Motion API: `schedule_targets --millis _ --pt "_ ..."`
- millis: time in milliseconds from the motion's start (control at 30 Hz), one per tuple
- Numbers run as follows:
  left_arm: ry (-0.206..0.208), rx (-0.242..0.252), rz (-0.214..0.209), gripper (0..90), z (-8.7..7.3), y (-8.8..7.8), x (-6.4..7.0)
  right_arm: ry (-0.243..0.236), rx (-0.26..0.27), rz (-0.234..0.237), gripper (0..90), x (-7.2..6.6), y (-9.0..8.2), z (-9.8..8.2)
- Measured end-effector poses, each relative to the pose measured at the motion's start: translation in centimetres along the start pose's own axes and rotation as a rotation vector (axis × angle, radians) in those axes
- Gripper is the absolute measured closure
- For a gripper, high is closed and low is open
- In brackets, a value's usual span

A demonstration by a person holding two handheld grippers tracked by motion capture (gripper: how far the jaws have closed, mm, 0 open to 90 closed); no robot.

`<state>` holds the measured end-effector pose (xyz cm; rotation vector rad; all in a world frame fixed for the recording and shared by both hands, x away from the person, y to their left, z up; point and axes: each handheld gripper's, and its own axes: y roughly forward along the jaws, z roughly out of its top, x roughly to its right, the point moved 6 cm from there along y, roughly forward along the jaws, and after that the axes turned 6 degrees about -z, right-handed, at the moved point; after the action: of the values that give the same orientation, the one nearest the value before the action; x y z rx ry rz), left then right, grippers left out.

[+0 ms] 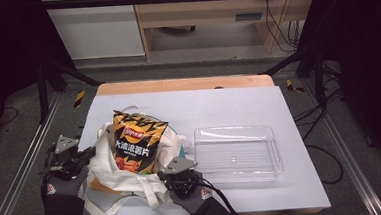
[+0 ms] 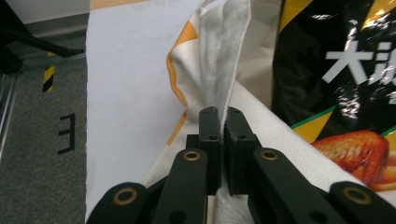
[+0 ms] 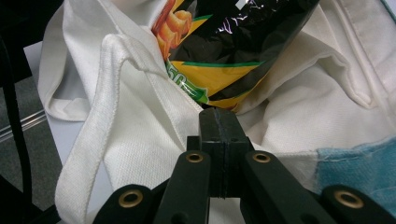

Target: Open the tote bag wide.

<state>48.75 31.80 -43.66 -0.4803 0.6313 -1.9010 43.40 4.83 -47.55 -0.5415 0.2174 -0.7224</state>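
Observation:
A white canvas tote bag (image 1: 107,178) lies at the table's near left, with a black and yellow chip bag (image 1: 136,141) standing out of its mouth. My left gripper (image 1: 89,155) is at the bag's left edge. In the left gripper view it (image 2: 219,115) is shut on a fold of the tote's cloth (image 2: 215,51), with the chip bag (image 2: 336,70) just to the right. My right gripper (image 1: 162,175) is at the bag's near right rim. Its jaws (image 3: 218,115) are pressed together at the tote's rim (image 3: 140,140), where folds meet, below the chip bag (image 3: 233,42).
A clear plastic tray (image 1: 235,130) sits to the right of the tote on the white table top (image 1: 203,106). The tote's loose straps (image 1: 148,192) lie near the front edge. The table's left edge and grey floor (image 2: 37,140) are beside my left gripper.

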Motion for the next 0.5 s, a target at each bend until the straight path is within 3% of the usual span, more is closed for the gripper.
schedule_targets --millis 167,500 --pt "0.000 -0.030 0.030 87.0 -0.9 -0.1 -0.5 -0.003 -0.004 -0.001 90.0 -0.1 0.1 -0.1" --pt "-0.007 -0.091 0.048 87.1 -3.2 0.7 -1.4 -0.010 -0.018 -0.002 90.0 -0.5 0.5 -0.7"
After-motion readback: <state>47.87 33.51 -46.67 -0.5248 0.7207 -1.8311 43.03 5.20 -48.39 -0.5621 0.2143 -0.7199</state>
